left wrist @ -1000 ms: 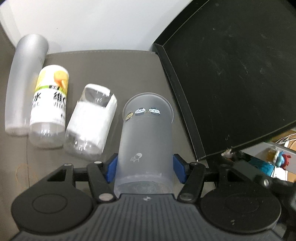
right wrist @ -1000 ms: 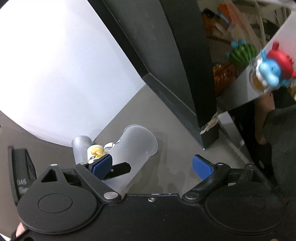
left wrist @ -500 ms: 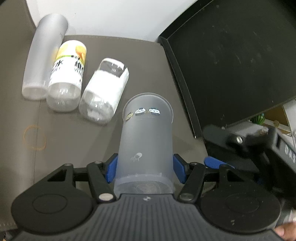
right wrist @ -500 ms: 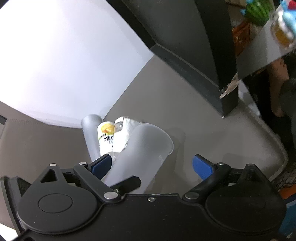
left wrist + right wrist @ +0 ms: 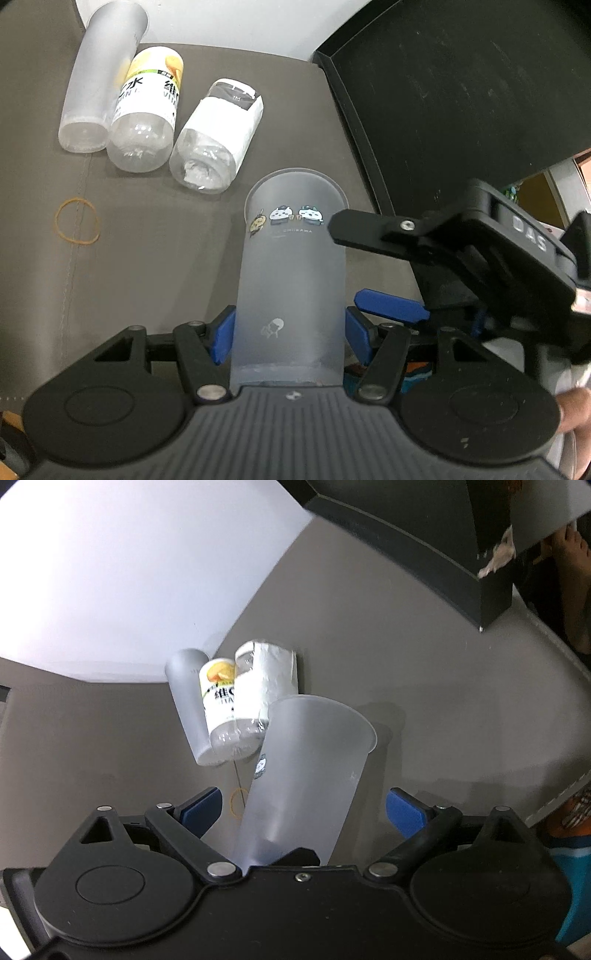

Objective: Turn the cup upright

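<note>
Cup (image 5: 291, 273) lengthwise, mouth away

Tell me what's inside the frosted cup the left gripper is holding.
Nothing shows through the frosted cup's translucent wall in either view. Its mouth points away from both cameras, so the interior is not directly seen. The left gripper clamps its base end.
</note>
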Tool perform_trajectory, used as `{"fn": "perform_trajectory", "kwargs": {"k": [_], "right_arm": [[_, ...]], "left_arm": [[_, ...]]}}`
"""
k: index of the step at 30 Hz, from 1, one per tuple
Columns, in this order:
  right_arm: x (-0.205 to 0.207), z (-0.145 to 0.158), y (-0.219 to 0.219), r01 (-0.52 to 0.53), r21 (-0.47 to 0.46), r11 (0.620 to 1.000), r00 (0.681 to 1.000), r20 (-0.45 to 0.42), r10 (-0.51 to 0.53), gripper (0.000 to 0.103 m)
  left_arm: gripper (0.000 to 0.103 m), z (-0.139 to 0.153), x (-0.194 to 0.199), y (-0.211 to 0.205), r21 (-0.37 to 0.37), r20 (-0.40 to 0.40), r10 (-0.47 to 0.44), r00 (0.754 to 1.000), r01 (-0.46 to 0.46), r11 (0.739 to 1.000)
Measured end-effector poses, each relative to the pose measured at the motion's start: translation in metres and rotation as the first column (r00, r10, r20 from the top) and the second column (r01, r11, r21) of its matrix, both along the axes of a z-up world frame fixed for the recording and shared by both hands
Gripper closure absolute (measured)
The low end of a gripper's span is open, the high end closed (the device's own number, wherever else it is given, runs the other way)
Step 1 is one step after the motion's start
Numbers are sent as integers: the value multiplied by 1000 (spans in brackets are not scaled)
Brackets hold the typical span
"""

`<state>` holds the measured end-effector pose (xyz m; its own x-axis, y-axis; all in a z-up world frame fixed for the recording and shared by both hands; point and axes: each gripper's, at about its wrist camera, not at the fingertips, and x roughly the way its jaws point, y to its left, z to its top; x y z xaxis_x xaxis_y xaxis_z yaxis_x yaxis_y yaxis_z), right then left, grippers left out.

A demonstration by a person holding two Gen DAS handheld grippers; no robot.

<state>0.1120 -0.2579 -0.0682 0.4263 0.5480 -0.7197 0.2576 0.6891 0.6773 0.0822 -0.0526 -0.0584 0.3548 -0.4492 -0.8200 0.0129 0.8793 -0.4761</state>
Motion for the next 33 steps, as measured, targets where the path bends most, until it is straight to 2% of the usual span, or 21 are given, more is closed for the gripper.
{"fn": "perform_trajectory", "kwargs": {"k": [14, 21, 27, 33], "right_arm": [[0, -13, 18, -65, -10, 998, 995, -74, 64, 8], [1, -18, 15, -28, -1, 1000, 994, -105, 28, 10], [1, -28, 10, 4, 71, 997, 988, -154, 7, 25], [-1, -27, 10, 7, 82, 997, 988, -154, 5, 27]], "left_arm": [[42, -2, -25, 7, -3, -26, -42, 999, 42, 999], [42, 0, -33, 6, 9, -23, -61, 998, 61, 998], [42, 4, -43, 3, 15, -13, -81, 997, 81, 997], [42, 6, -49, 1, 23, -7, -87, 996, 87, 996]]}}
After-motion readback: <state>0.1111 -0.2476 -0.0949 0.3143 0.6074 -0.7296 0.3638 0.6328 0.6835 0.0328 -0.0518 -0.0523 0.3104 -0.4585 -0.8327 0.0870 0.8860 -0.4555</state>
